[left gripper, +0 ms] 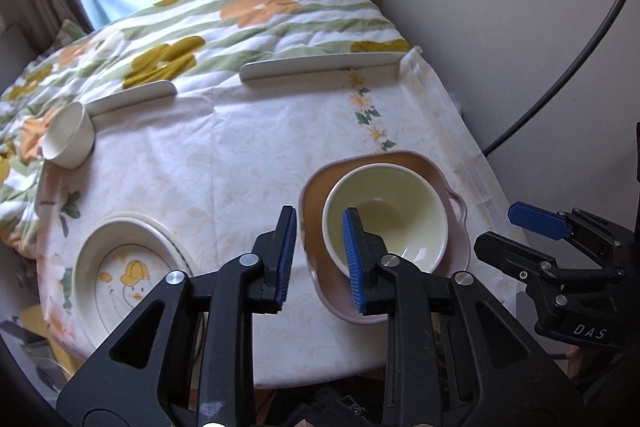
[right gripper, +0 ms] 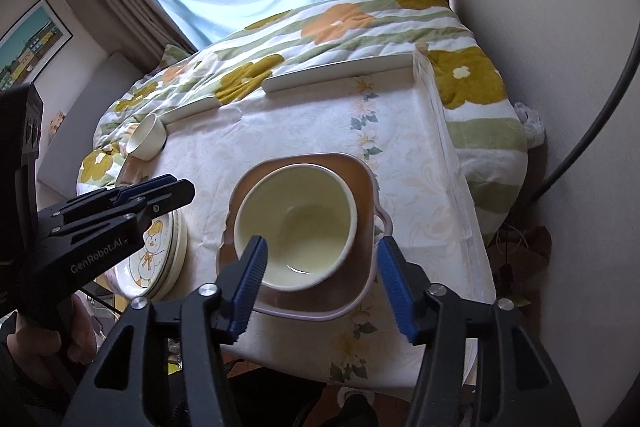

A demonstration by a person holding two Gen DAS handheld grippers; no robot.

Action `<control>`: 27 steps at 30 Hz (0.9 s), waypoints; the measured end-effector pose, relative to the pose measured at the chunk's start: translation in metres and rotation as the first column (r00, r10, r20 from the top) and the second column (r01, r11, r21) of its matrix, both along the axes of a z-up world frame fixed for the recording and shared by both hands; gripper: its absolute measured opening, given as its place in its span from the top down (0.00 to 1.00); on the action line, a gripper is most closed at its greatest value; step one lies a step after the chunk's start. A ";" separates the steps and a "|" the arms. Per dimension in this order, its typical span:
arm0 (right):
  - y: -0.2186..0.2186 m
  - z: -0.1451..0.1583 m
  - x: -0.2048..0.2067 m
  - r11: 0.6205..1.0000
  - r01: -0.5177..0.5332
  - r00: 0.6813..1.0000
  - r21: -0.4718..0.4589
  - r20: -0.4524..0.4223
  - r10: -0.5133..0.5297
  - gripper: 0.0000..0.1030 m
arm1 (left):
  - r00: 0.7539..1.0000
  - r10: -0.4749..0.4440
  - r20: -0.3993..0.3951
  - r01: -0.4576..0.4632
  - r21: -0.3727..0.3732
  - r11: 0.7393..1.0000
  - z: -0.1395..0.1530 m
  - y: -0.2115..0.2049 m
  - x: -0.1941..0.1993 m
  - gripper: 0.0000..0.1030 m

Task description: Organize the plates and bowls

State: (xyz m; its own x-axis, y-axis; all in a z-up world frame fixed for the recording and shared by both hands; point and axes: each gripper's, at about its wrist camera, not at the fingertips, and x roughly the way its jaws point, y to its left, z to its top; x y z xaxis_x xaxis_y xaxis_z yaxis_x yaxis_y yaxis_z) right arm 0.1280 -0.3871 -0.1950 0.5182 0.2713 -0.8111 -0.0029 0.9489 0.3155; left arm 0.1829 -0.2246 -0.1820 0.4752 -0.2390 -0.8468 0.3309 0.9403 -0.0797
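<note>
A pale yellow bowl (left gripper: 400, 211) (right gripper: 312, 219) sits inside a pink-brown squarish plate (left gripper: 400, 157) (right gripper: 320, 161) with a small side handle, on the cloth-covered table. My left gripper (left gripper: 320, 211) hangs over the bowl's left rim, open by a narrow gap, its pads touching nothing. My right gripper (right gripper: 322, 241) is open wide above the bowl's near side and holds nothing. To the left lies a stack of cream plates (left gripper: 120, 267) (right gripper: 160, 255) with a cartoon figure on top. A small white bowl (left gripper: 70, 137) (right gripper: 146, 139) lies tilted at the table's far left corner.
Two long white dishes (left gripper: 320, 67) (right gripper: 340, 73) lie along the table's far edge, against a flowered quilt (left gripper: 256, 7). A wall and a black cable (left gripper: 580, 67) are to the right. Each gripper shows in the other's view: right gripper (left gripper: 500, 231), left gripper (right gripper: 176, 187).
</note>
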 end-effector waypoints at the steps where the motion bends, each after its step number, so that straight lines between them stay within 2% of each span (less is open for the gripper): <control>1: 0.001 0.001 0.000 1.000 -0.006 1.000 -0.002 0.005 0.006 0.41 | 1.000 0.008 0.009 -0.008 -0.004 1.000 0.002 0.003 -0.002 0.53; 2: 0.002 0.001 0.000 1.000 -0.012 1.000 -0.003 0.011 0.012 0.38 | 1.000 0.020 0.020 -0.020 -0.006 1.000 0.004 0.006 -0.004 0.37; 3: 0.004 0.003 0.001 1.000 -0.022 1.000 -0.003 0.018 0.022 0.37 | 0.999 0.036 0.038 -0.036 -0.007 0.999 0.007 0.010 -0.007 0.11; 4: 0.005 0.004 0.001 1.000 -0.030 0.999 -0.003 0.026 0.030 0.33 | 0.996 0.059 0.066 -0.059 -0.007 0.998 0.011 0.014 -0.010 0.03; 5: 0.007 0.004 0.001 0.999 -0.037 0.999 -0.005 0.033 0.037 0.25 | 0.994 0.076 0.084 -0.076 -0.003 0.997 0.015 0.018 -0.012 0.03; 7: 0.014 0.008 0.002 0.998 -0.064 0.996 -0.010 0.054 0.065 0.18 | 0.990 0.105 0.094 -0.107 0.013 0.994 0.020 0.027 -0.013 0.02; 11: 0.033 0.017 0.007 0.990 -0.135 0.983 -0.041 0.118 0.139 0.16 | 0.977 0.180 0.112 -0.185 0.032 0.982 0.025 0.053 -0.014 0.02; 15: 0.059 0.032 0.022 0.977 -0.209 0.959 -0.040 0.189 0.212 0.16 | 0.949 0.275 0.155 -0.285 0.050 0.957 0.034 0.093 -0.015 0.02; 21: 0.104 0.059 0.062 0.953 -0.300 0.919 -0.040 0.256 0.300 0.16 | 0.899 0.408 0.161 -0.414 0.000 0.910 0.047 0.172 -0.001 0.02; 24: 0.136 0.067 0.092 0.939 -0.341 0.911 -0.049 0.227 0.343 0.16 | 0.867 0.484 0.123 -0.485 -0.022 0.874 0.044 0.216 0.016 0.02; 27: 0.167 0.071 0.122 0.924 -0.380 0.898 -0.034 0.226 0.377 0.16 | 0.833 0.547 0.084 -0.542 -0.081 0.837 0.042 0.259 0.034 0.02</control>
State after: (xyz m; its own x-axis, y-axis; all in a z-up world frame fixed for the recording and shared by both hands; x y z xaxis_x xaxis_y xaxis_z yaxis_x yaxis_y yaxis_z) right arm 0.2504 -0.2203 -0.1244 0.5422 0.4913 -0.6816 -0.4329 0.8586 0.2746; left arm 0.2172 0.0345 -0.1403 0.6224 0.0416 -0.7816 -0.2245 0.9661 -0.1273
